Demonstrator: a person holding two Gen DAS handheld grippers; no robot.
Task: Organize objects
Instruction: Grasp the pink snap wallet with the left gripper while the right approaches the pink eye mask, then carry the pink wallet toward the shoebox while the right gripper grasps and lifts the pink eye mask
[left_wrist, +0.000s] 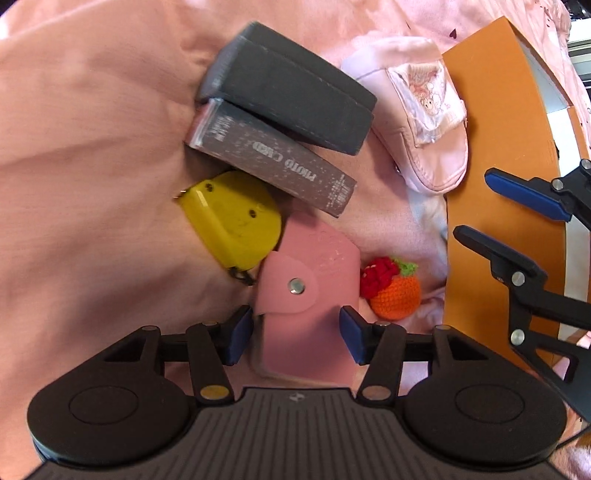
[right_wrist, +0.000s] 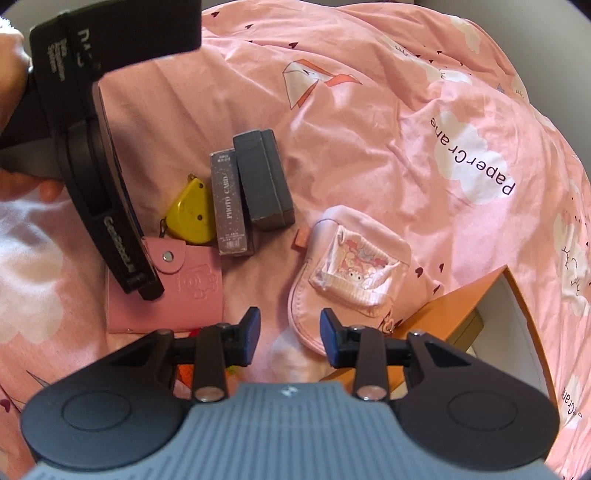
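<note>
Clutter on a pink printed bedspread (right_wrist: 369, 122) awaits sorting: left gripper (left_wrist: 297, 334), jaws apart, straddles a pink snap-flap card wallet (left_wrist: 306, 295) without pinching; right gripper (right_wrist: 290, 336), jaws apart and empty, hovers beside an orange cardboard box (right_wrist: 465, 295), likely the destination.

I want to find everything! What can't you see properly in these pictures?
- Orange box: inside hidden, cut off by the edge in both views.
- Pink wallet: near end under the left gripper, left view.
- Crochet fruit: hidden behind the right gripper, right view.
</note>
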